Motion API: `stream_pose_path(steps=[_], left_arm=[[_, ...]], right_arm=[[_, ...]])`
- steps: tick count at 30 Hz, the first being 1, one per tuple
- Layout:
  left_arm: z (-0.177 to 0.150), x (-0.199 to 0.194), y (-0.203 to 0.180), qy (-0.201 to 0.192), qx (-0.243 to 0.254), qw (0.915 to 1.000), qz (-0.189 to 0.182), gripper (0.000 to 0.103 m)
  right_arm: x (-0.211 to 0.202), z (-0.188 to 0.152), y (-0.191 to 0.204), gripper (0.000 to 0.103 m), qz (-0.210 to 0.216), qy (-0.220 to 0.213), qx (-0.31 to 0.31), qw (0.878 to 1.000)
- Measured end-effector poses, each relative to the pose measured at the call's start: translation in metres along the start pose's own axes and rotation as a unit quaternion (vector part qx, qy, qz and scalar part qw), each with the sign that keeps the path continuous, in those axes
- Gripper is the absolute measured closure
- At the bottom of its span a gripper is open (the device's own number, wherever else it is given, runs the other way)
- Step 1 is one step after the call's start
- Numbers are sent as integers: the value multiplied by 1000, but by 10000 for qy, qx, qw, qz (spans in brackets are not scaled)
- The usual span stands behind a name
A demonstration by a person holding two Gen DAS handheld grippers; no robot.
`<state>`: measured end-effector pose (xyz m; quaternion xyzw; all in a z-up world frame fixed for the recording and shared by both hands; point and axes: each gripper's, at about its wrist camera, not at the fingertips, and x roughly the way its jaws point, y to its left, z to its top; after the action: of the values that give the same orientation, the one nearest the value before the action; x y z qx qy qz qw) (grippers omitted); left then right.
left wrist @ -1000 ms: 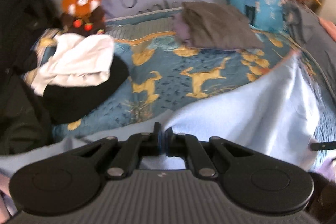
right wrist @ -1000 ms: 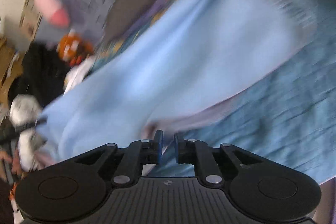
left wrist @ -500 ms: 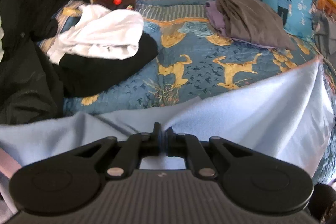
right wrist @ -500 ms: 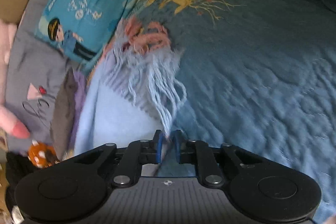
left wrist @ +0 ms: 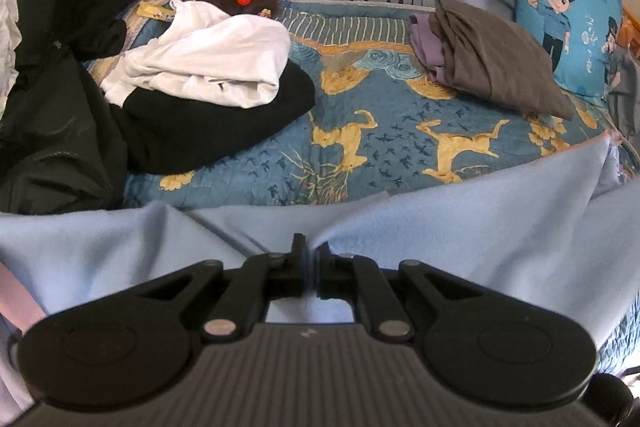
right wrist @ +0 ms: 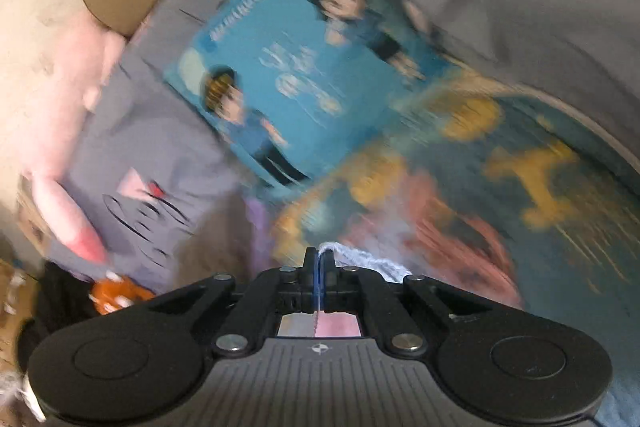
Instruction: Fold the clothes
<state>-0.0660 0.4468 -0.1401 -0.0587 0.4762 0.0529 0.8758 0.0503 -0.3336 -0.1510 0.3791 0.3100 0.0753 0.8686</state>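
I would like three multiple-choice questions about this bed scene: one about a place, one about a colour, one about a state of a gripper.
1. Where does the white garment lie?
A. on the black garment
B. on the cartoon cushion
C. under the grey folded clothes

2. What colour is the cloth in the left gripper?
A. red
B. light blue
C. green

3. How is the right gripper?
A. wide open
B. shut on a fringe
C. shut on a toy

Answers: 1 A, it rests on top of the black one; 2 B, pale blue fabric spreads around the jaws; 3 B, pale threads stick out between the closed jaws.

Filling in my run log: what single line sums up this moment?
left gripper: shut on light blue cloth | right gripper: shut on cloth's fringe
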Motion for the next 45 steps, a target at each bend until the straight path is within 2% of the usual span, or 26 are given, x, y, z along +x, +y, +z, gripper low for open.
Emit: stream_pose_path(steps=[2,3,6,9,11,13,16,18,24,25,29,32,35,37,39,41,45], left_arm=[[-3,1,1,16,-60,10000,-22,99],[-6,2,1,48,-69,10000,-10,99],[-12,11,3,167,-37,9998,86,99],[-15,18,8,231,-105,9996,91,99],[-15,21,10,249,-118,9996,75,98],[-14,22,6,257,-22,9996,105,98],[-12,19,5,295,75,9995,131,98],[-12,17,6,317,92,9994,144,97],[-12,14,7,349,143,9991,192,97],[-12,14,7,345,142,9991,199,97],[-16,19,7,419,121,9987,248,97],[-19,18,7,446,160,9985,276,97],[-20,17,10,461,139,9984,310,95],[-22,18,11,481,127,9982,344,95],[-24,20,10,495,160,9979,383,95],[-26,20,8,495,200,9977,405,95],[-27,20,8,474,172,9979,407,95]], right_arm=[[-21,18,37,102,517,-407,-487,9966],[-34,19,49,102,615,-599,-767,9934],[-61,17,58,102,386,-956,-1413,9846],[-28,14,-5,102,-523,-385,-972,9931],[2,5,-51,102,-1069,84,-734,9915],[26,-9,-91,102,-1344,497,-377,9890],[40,-30,-122,102,-1571,753,-35,9847],[37,-39,-126,102,-1517,732,65,9857],[4,-36,-94,102,-1129,270,-247,9929],[3,-36,-93,102,-1191,269,-320,9920],[34,-45,-122,102,-1821,853,-302,9791],[44,-45,-132,102,-1722,942,-329,9800],[41,-39,-131,102,-1559,845,-353,9835],[35,-34,-134,99,-1623,693,-219,9841],[21,-31,-142,90,-1687,352,54,9850],[8,-30,-150,90,-1652,149,338,9856],[0,-43,-158,89,-1385,369,544,9882]])
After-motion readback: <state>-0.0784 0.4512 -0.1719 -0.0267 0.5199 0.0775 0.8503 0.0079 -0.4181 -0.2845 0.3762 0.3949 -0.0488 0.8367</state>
